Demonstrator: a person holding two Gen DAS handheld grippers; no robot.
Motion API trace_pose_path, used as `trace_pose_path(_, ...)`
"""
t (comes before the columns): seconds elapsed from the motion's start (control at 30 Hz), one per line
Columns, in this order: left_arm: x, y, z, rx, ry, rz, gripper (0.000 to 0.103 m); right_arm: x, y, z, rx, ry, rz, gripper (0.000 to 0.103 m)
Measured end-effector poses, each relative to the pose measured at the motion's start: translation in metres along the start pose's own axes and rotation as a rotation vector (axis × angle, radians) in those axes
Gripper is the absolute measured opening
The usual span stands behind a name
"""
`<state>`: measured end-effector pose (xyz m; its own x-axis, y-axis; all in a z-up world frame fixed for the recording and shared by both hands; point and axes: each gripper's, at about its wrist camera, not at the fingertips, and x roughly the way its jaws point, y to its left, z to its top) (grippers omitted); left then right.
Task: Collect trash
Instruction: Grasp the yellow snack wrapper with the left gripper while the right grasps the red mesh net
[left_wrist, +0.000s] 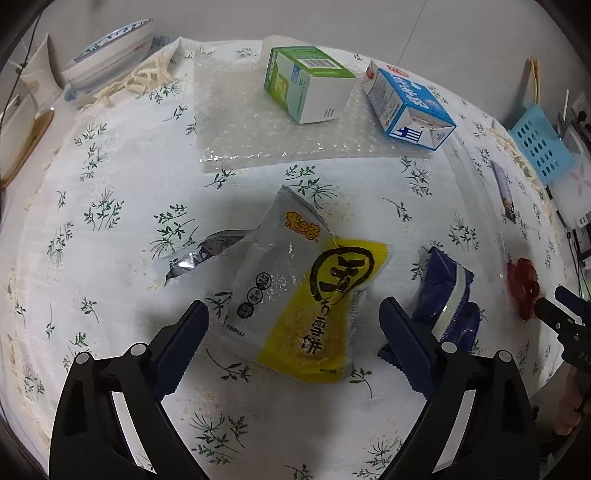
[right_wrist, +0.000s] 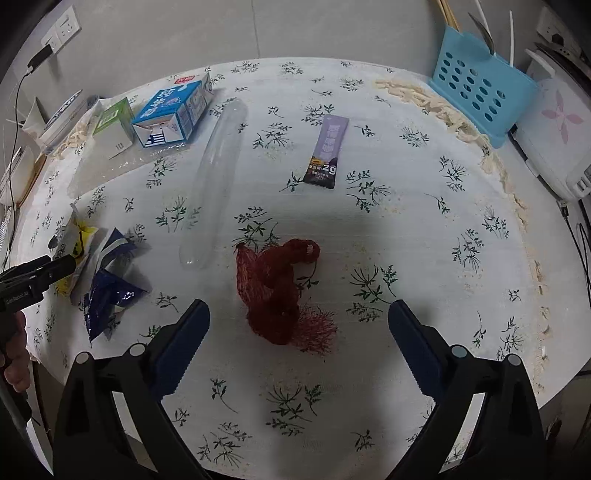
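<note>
My left gripper is open, its jaws either side of a clear and yellow snack wrapper lying on the flowered tablecloth. A dark blue wrapper lies just right of it. My right gripper is open, with a crumpled red mesh net between its jaws on the cloth. A purple sachet and a clear plastic tube lie farther back. A green carton and a blue carton rest on bubble wrap.
A blue-patterned bowl stands at the back left. A blue perforated rack and a white appliance stand at the back right. The table's front edge curves close on the right. The left gripper shows at the right view's left edge.
</note>
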<state>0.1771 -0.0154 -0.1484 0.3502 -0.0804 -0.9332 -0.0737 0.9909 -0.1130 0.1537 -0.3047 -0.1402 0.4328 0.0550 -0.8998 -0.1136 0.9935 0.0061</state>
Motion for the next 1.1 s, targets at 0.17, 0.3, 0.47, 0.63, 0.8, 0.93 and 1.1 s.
trace_pose_path(0.17,0.012,-0.002,0.003,0.048,0.011,0.039,0.087,0.019,0.003,0.006,0.0,0.042,0.001,0.077)
trace_pose_path(0.3,0.013,-0.005,0.007,0.069,0.025,0.084,0.075,0.028,0.005,0.008,0.003,0.064,0.001,0.065)
trace_pose_path(0.47,0.011,-0.005,0.007,0.07,0.051,0.112,0.062,0.032,0.007,0.008,0.001,0.079,-0.005,0.048)
trace_pose_path(0.63,0.009,-0.007,0.007,0.064,0.071,0.119,0.05,0.032,0.008,0.01,0.002,0.087,-0.012,0.033)
trace_pose_path(0.8,0.007,-0.003,0.008,0.054,0.071,0.107,0.042,0.033,0.007,0.013,0.016,0.097,-0.009,0.022)
trace_pose_path(0.93,0.004,0.001,0.007,0.042,0.07,0.088,0.039,0.029,0.004,0.013,0.029,0.086,-0.004,0.021)
trace_pose_path(1.1,-0.003,0.004,0.004,0.032,0.06,0.08,0.039,0.019,0.0,0.013,0.04,0.069,0.02,0.021)
